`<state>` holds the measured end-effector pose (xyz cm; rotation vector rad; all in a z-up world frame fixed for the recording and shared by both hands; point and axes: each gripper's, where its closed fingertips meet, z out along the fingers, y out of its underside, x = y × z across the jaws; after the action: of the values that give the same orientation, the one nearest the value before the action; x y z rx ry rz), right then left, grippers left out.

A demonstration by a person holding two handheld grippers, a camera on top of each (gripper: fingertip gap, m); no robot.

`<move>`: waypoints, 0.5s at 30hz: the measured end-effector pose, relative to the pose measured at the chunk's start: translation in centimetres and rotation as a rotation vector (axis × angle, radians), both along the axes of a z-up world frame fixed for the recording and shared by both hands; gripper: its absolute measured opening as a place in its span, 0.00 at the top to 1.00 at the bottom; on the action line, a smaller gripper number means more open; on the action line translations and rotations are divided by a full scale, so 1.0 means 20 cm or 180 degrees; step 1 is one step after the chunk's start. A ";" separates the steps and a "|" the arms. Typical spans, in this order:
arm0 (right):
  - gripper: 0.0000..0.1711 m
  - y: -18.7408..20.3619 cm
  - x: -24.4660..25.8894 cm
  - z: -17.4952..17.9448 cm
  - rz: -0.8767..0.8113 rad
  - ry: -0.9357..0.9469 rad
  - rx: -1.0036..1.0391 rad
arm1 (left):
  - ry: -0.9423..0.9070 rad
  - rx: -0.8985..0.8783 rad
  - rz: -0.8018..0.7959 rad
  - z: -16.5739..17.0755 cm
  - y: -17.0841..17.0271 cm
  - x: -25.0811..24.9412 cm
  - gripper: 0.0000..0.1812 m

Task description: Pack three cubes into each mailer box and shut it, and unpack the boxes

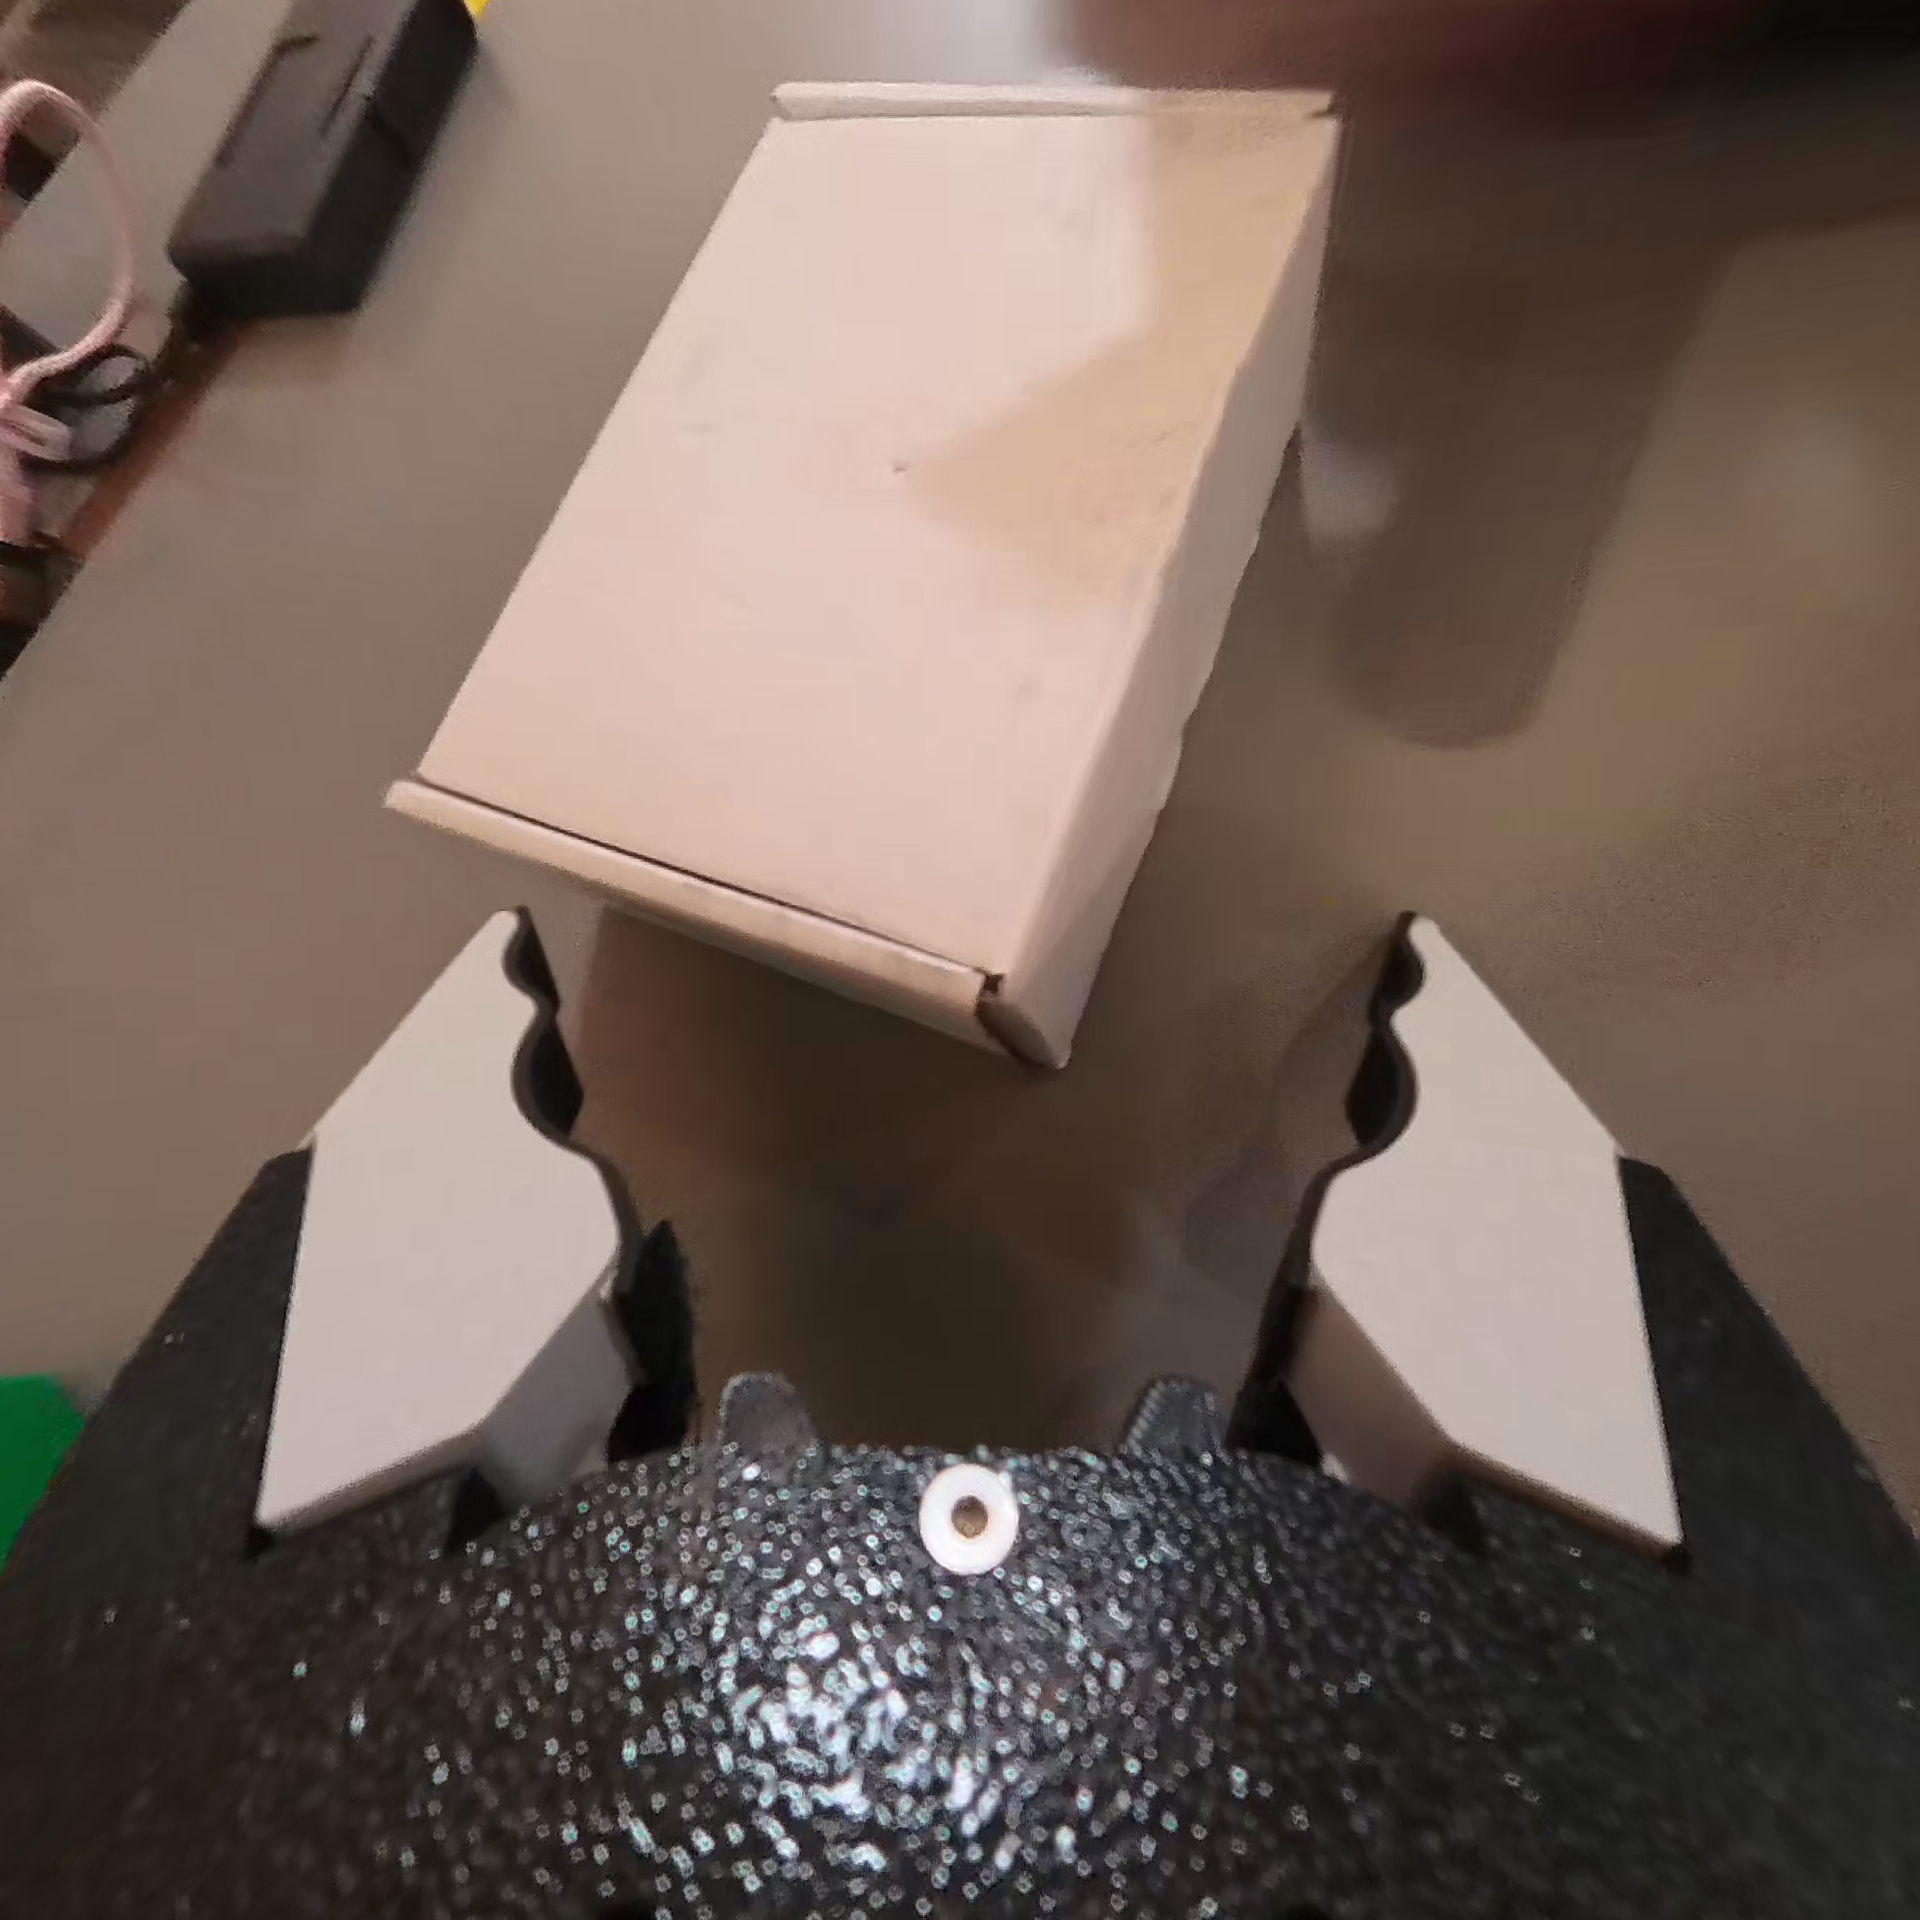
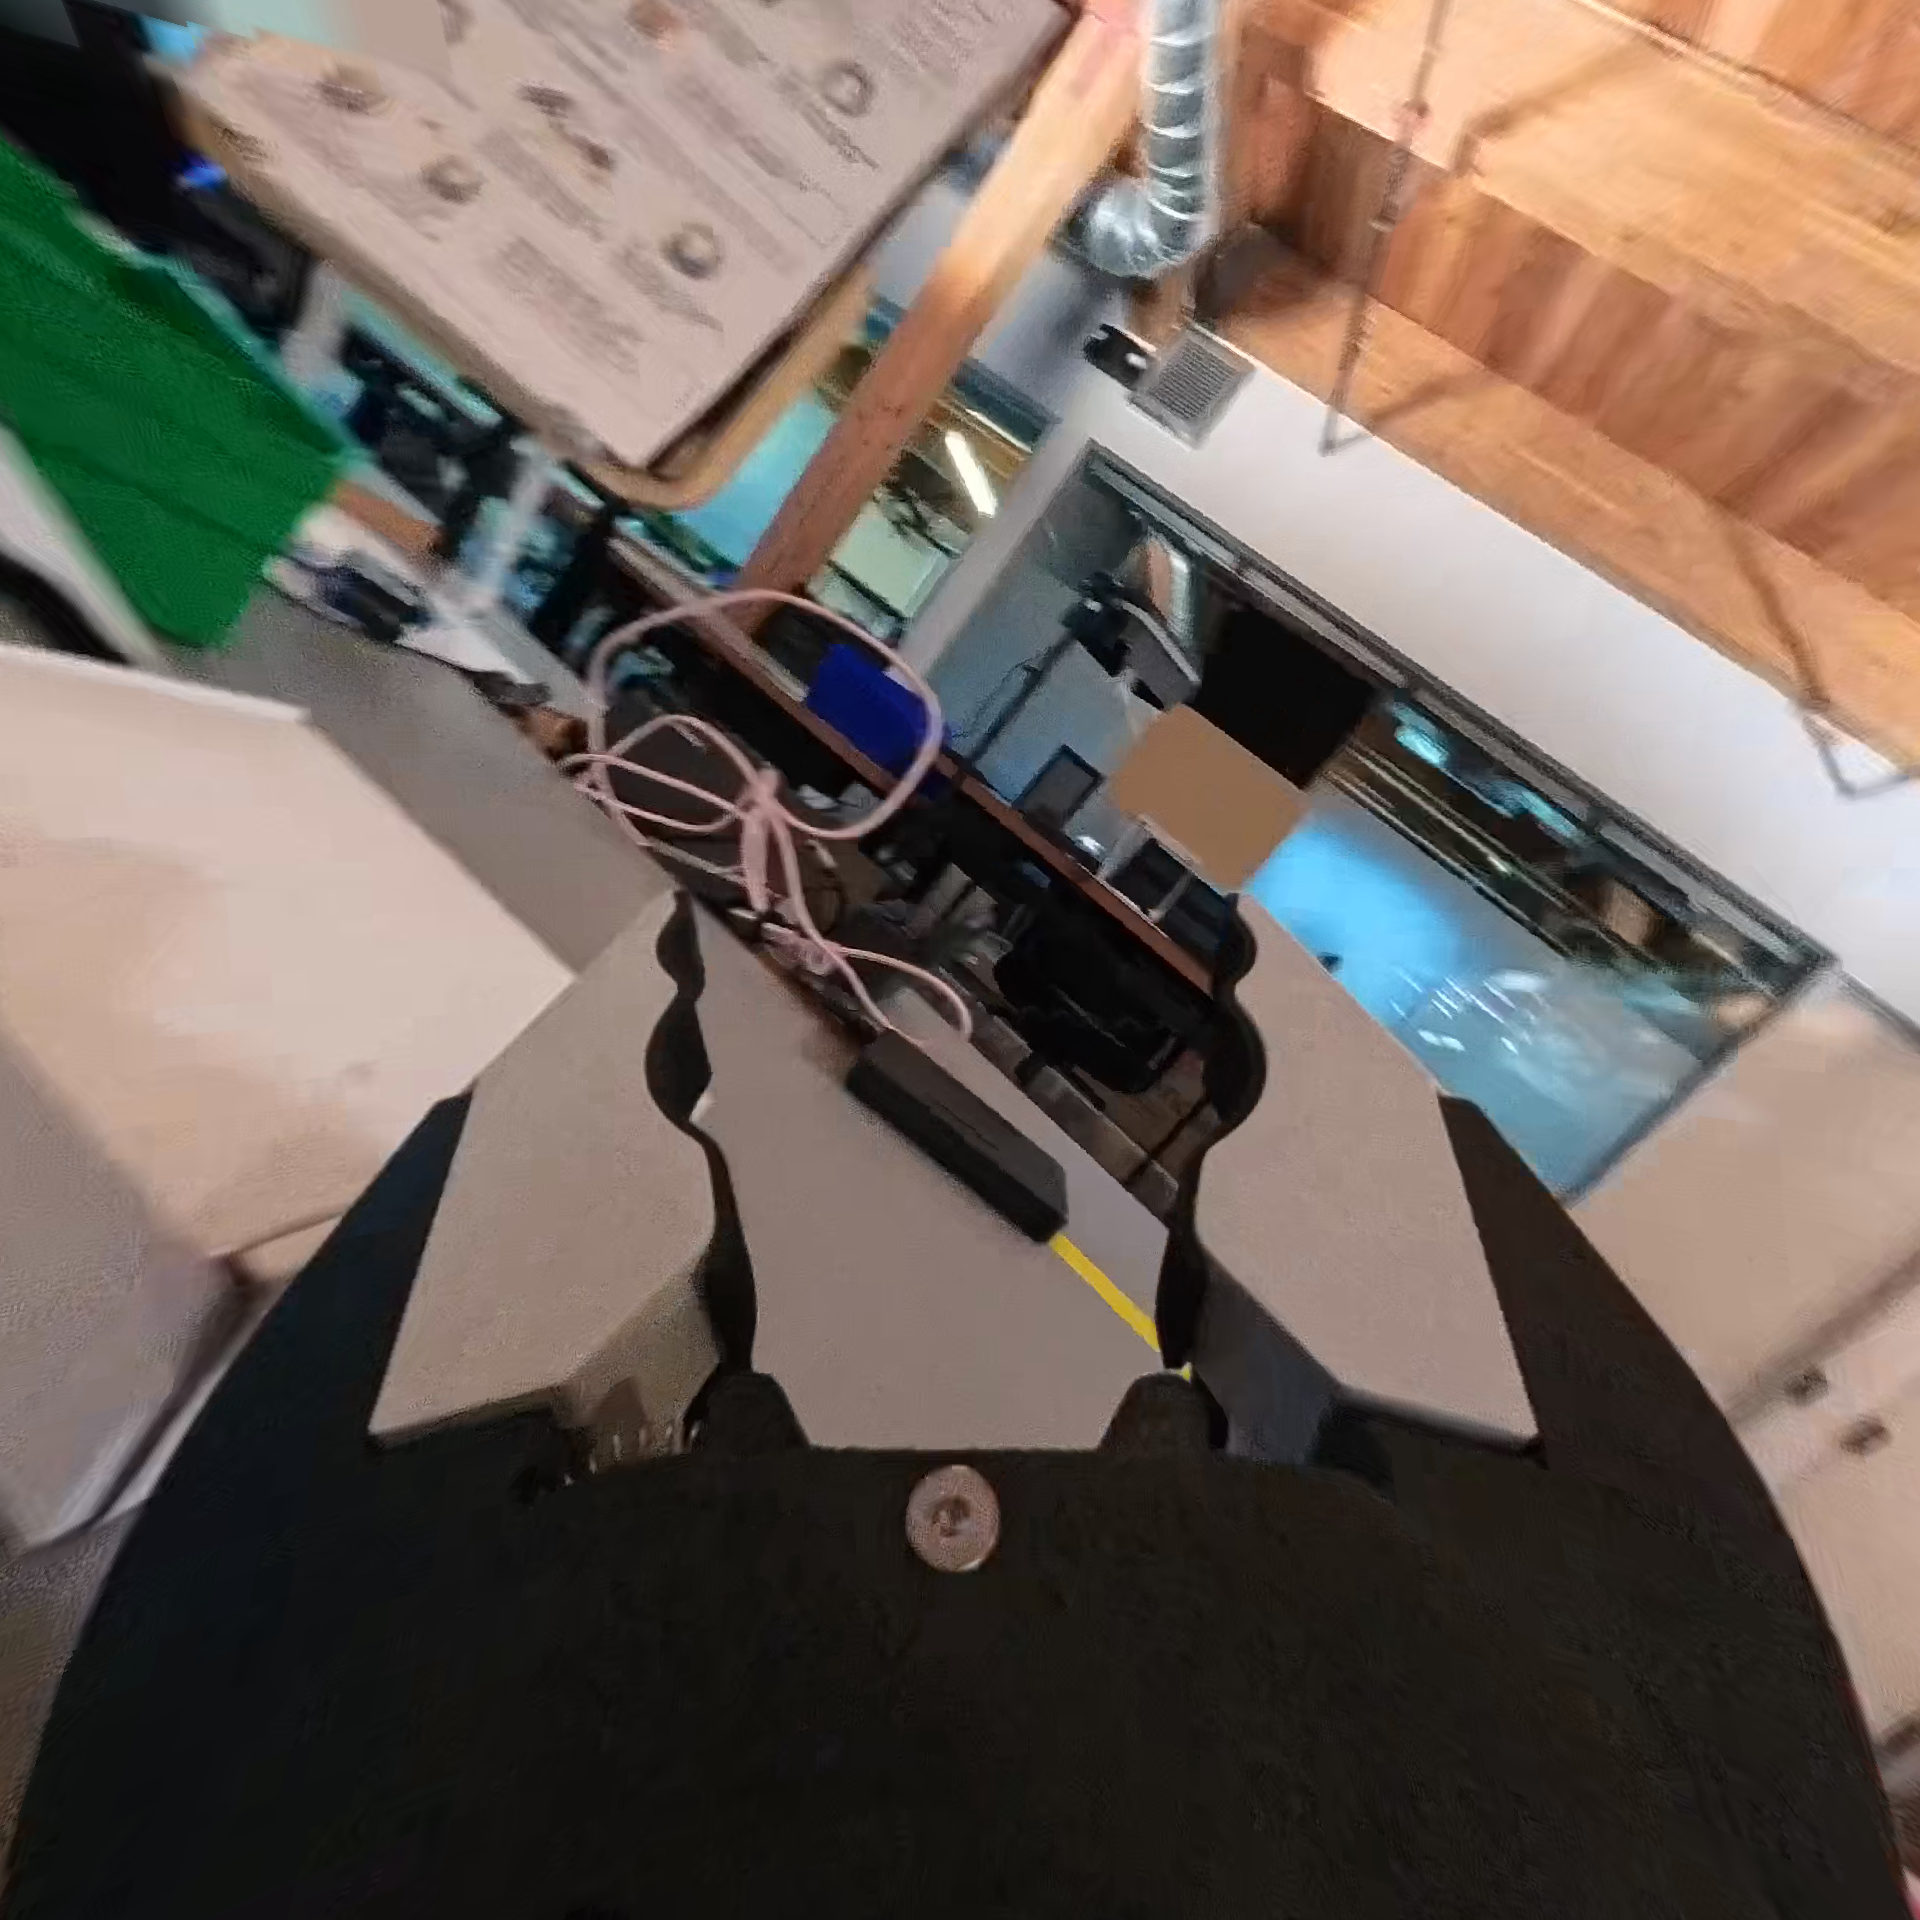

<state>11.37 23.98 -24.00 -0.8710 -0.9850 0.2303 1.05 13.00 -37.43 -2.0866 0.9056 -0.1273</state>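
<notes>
A shut white mailer box (image 1: 883, 540) lies on the grey table (image 1: 260, 779), turned at an angle, just ahead of my left gripper (image 1: 961, 935). That gripper is open and empty, its tips just short of the box's near edge. My right gripper (image 2: 951, 935) is open and empty, raised and tilted, pointing across the table toward the room. A white mailer box (image 2: 208, 935) lies at the left of the right wrist view, beside the left finger. No cubes show in either view.
A black case (image 1: 312, 166) and a pink cord (image 1: 62, 312) lie at the table's far left; both show in the right wrist view, the case (image 2: 956, 1153) and the cord (image 2: 769, 748). A green block (image 1: 31, 1444) sits at the left edge. A blurred shape (image 1: 1558, 416) is right of the box.
</notes>
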 end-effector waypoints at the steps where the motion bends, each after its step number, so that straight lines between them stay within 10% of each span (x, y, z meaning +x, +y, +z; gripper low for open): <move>1: 0.45 -0.11 -0.05 -0.03 0.0283 -0.0247 0.0076 | -0.0008 0.0009 -0.0004 0.00 0.00 -0.01 0.17; 6: 0.46 -0.55 -0.21 -0.29 0.1220 -0.1515 -0.0114 | -0.0187 0.0147 -0.0122 0.01 0.03 -0.01 0.18; 15: 0.48 -0.56 -0.27 -0.53 0.1109 -0.2456 -0.0054 | -0.0612 0.0354 -0.0453 0.10 0.15 0.01 0.12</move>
<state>5.89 12.86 -34.58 -0.8078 -1.8619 0.1979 1.20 15.97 -35.52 -1.8711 0.9212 -0.3390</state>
